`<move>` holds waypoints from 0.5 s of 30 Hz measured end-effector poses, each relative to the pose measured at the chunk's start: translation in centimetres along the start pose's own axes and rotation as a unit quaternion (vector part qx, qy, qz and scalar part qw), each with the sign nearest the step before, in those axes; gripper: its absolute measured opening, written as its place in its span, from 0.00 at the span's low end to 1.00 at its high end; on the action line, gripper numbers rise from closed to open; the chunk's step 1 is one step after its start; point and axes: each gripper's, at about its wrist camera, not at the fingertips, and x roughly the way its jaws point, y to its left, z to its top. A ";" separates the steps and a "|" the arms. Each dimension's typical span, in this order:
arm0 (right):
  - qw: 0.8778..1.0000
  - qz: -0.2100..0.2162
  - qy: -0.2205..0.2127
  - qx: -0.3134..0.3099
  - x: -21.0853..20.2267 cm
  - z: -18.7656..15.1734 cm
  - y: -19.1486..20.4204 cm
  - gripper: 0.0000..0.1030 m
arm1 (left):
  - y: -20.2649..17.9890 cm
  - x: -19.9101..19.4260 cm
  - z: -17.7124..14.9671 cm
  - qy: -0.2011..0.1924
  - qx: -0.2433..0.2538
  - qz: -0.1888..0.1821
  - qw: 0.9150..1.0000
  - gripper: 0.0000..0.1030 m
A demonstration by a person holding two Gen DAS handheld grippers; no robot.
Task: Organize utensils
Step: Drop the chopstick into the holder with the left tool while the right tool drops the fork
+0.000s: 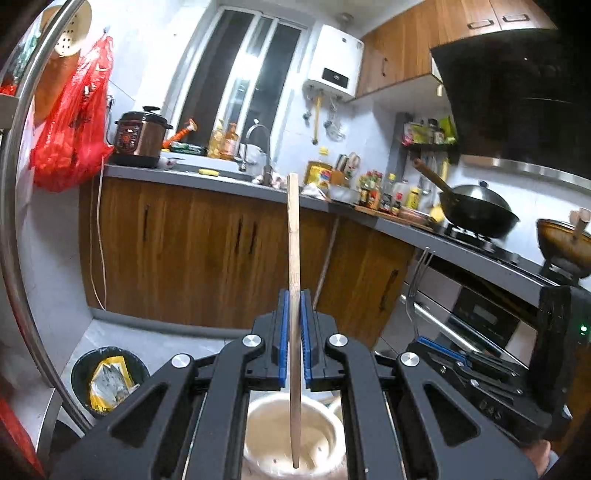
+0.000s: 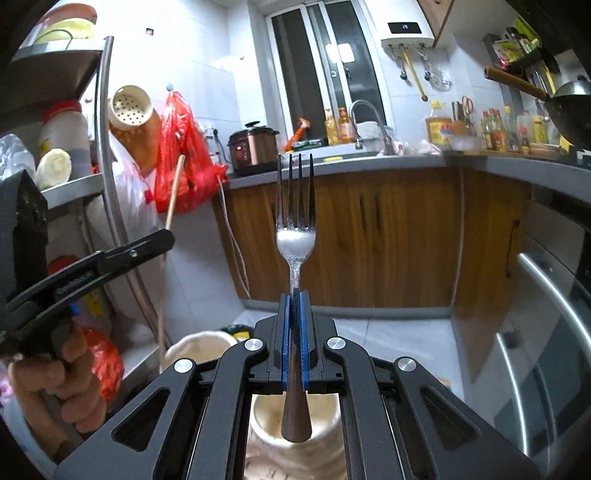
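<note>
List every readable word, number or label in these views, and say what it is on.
"04S": body of the right gripper, seen from the left wrist; uncertain.
Water heater display: lit digits, too blurred.
Left gripper arm lettering: too blurred.
Sauce bottles: labels too small.

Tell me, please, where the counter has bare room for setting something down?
The grey counter is bare between the pressure cooker and the faucet, apart from a small yellow item. Right of the faucet, bottles crowd it up to the wok.

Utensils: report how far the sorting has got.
Done: nothing visibly settled yet. In hand: the left gripper holds a chopstick with its lower end inside a cream holder; the right gripper holds a fork above another holder. Left: release both.
</note>
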 end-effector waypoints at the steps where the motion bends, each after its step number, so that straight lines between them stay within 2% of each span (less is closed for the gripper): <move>1: 1.000 0.002 -0.002 -0.001 0.5 0.0 0.0 0.06 | 0.1 0.3 -0.2 -0.005 -0.003 -0.001 1.000 0.06; 7: 1.000 -0.009 0.022 -0.019 2.5 -2.7 0.7 0.06 | 0.7 1.2 -3.8 0.005 -0.006 0.013 1.000 0.06; 15: 0.998 -0.015 0.054 -0.022 1.5 -5.7 1.0 0.06 | 1.2 -1.3 -7.2 0.019 -0.009 0.017 1.000 0.06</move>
